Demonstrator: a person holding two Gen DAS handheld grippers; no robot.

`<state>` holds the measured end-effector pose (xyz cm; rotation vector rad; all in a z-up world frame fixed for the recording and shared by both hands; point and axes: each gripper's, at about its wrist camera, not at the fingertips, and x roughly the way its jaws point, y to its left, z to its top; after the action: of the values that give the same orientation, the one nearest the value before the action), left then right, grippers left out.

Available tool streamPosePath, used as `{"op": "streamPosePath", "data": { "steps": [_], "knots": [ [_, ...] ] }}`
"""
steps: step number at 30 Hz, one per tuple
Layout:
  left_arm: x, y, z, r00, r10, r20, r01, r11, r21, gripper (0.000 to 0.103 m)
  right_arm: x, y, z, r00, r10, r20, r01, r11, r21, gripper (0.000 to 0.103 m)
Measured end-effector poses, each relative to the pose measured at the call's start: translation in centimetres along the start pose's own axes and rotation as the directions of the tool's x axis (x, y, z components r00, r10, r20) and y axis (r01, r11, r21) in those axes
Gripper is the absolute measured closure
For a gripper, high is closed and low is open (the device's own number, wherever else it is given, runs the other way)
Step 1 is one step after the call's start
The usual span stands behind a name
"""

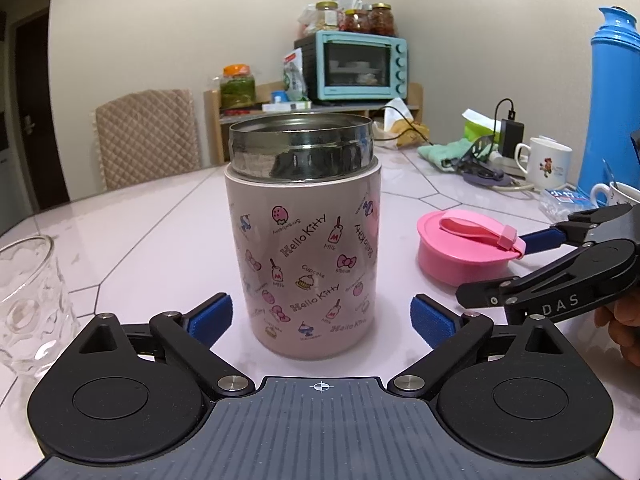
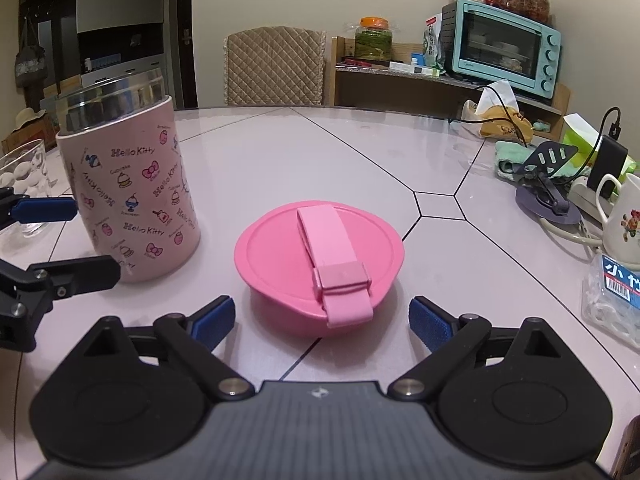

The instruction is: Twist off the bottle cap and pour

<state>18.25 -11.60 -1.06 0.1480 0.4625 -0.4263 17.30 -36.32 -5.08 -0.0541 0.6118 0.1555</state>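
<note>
A glass is seen left of the left tool, which is spread wide with nothing gripped. The uncapped flask stands upright on the table between and just ahead of its fingers, untouched. To the right, the pink cap lies on the table just ahead of the right tool, likewise spread wide and holding nothing.

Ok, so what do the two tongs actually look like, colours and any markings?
Both match: the left tongs and right tongs have black linkage arms with silver pivot screws, blue ribbed fingertip pads, round black discs either side, and a grey ridged body with a small crosshair mark. White letters "DAS" show on one right arm.
</note>
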Motion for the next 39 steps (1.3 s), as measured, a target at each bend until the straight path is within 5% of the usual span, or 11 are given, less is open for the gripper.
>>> {"op": "streamPosePath", "data": {
  "steps": [39],
  "knots": [
    [-3.4, -1.3, -1.5, 0.997, 0.078, 0.004, -0.078, 0.996, -0.052, 0.0, -8.4, -0.3, -2.6, 0.988, 0.025, 0.155, -0.039, 0.995, 0.088, 0.0]
  ]
}}
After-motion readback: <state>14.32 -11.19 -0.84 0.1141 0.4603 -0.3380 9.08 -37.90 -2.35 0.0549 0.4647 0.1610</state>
